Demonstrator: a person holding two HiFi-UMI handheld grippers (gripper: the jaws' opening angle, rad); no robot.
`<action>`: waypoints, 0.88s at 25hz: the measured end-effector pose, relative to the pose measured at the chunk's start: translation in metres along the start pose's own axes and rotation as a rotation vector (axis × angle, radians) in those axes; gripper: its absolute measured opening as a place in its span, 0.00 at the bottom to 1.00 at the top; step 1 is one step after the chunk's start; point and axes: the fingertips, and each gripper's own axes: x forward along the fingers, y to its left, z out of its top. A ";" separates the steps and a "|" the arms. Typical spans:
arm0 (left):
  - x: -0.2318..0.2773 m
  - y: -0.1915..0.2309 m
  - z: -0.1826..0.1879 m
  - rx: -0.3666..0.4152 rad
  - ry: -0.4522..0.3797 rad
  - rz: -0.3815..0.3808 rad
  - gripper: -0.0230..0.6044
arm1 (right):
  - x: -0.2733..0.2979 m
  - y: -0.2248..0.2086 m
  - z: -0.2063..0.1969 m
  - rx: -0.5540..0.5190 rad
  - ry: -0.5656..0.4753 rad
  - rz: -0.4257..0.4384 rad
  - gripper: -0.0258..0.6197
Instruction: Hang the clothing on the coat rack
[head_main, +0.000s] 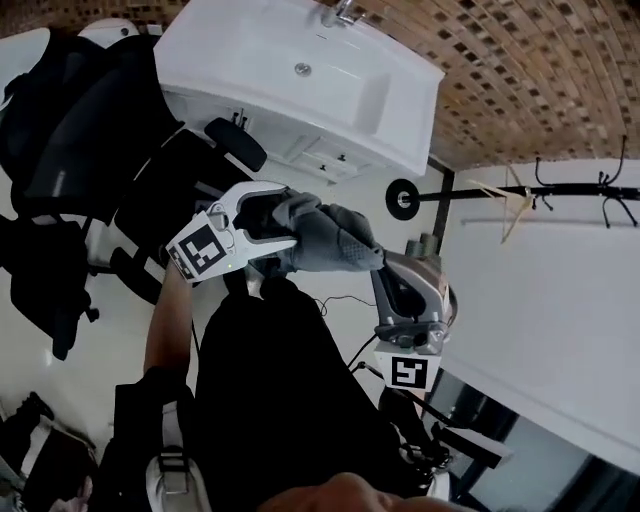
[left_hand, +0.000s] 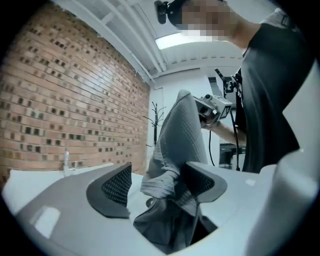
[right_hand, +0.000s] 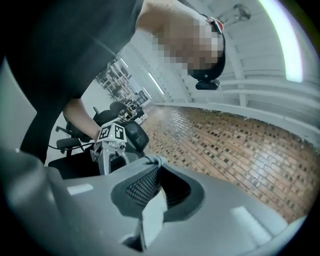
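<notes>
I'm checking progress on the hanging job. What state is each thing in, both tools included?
Left tool: open, garment loose between its jaws, against one pad.
Right tool: shut on a garment fold.
Garment: bunched, spanning both tools, not yet hung.
Rack: standing, no clothing on it.
Hanger: on the rack, bare.
Basin: empty.

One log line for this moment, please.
left claw open, garment between jaws | right claw shut on garment | garment not on rack
</notes>
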 end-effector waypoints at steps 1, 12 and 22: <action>0.024 -0.011 -0.002 0.001 0.012 -0.089 0.55 | -0.014 -0.002 -0.001 -0.026 0.037 -0.025 0.08; 0.184 -0.055 0.108 -0.326 -0.326 -0.353 0.07 | -0.218 -0.044 -0.141 0.074 0.588 -0.386 0.08; 0.351 -0.143 0.188 -0.550 -0.510 -0.521 0.07 | -0.371 -0.061 -0.278 0.524 0.616 -0.653 0.08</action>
